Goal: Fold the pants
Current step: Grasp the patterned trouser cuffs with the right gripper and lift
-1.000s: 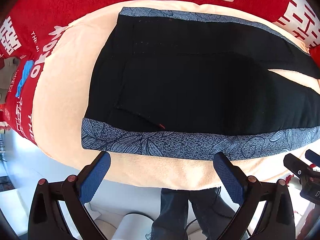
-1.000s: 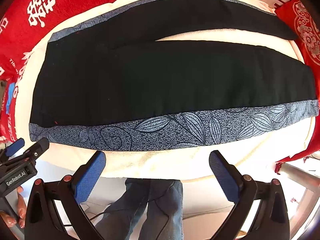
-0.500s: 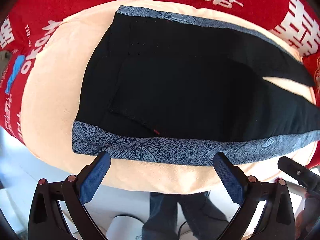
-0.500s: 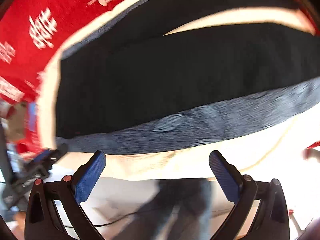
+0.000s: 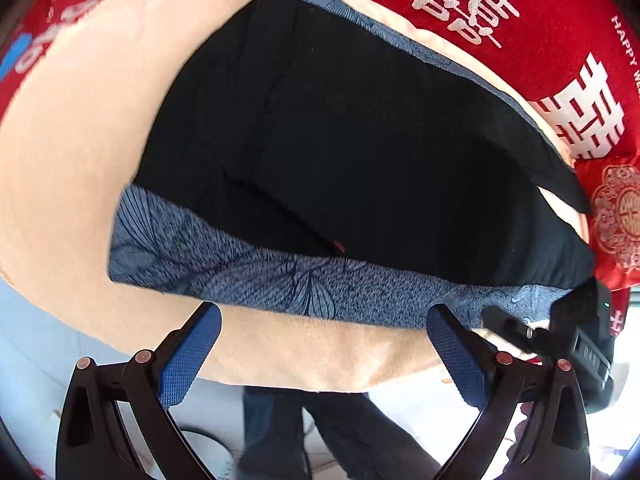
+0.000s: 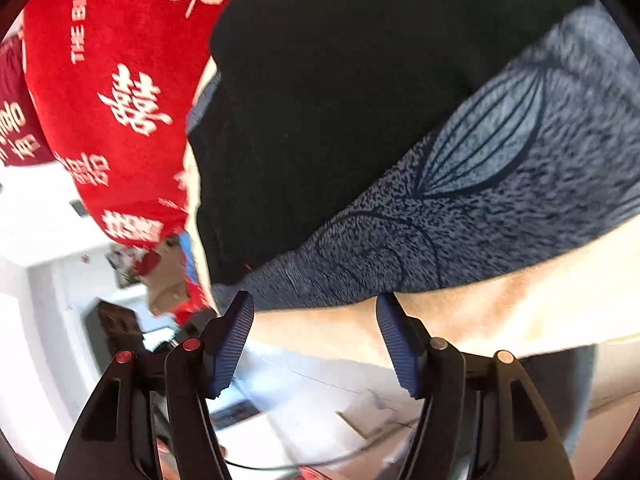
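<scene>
Left wrist view: left gripper (image 5: 324,340) spread wide, nothing between its pads, hanging over the near edge of the cream blanket (image 5: 72,184); black pants (image 5: 340,140) lie flat on it, grey leaf-print stripe (image 5: 280,276) nearest. Only here: the red cover (image 5: 560,20) beyond and the right gripper (image 5: 576,332) at the leg end. Right wrist view, blurred: right gripper (image 6: 316,324) jaws closing, nothing pinched, just short of the stripe (image 6: 500,184).
</scene>
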The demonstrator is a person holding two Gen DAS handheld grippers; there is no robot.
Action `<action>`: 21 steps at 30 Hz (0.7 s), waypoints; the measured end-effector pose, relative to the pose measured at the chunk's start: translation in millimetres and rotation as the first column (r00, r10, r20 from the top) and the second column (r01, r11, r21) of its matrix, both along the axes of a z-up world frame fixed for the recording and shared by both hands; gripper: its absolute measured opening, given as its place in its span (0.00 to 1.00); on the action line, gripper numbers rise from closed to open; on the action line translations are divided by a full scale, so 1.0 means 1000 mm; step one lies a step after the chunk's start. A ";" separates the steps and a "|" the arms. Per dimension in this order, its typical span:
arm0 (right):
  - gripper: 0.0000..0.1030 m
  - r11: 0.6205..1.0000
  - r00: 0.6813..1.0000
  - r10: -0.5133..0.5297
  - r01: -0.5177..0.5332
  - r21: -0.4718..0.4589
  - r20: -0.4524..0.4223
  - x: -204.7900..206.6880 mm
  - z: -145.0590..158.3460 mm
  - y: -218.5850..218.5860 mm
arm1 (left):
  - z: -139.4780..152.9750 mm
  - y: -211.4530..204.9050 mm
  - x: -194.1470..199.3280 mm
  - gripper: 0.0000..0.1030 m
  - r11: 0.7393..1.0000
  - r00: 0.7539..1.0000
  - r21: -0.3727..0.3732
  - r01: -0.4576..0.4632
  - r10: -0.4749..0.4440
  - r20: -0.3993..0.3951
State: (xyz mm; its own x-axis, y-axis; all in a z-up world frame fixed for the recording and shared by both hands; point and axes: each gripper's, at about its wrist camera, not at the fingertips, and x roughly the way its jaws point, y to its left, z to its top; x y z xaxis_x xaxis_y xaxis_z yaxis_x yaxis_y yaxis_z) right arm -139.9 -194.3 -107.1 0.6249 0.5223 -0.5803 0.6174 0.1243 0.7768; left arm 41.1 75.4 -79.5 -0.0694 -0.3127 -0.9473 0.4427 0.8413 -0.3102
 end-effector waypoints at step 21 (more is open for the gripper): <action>0.08 0.993 0.987 -0.104 0.097 0.069 0.121 -0.008 0.007 0.002 | -0.026 0.002 0.006 1.00 0.988 0.982 -0.090 -0.126 0.111 -0.151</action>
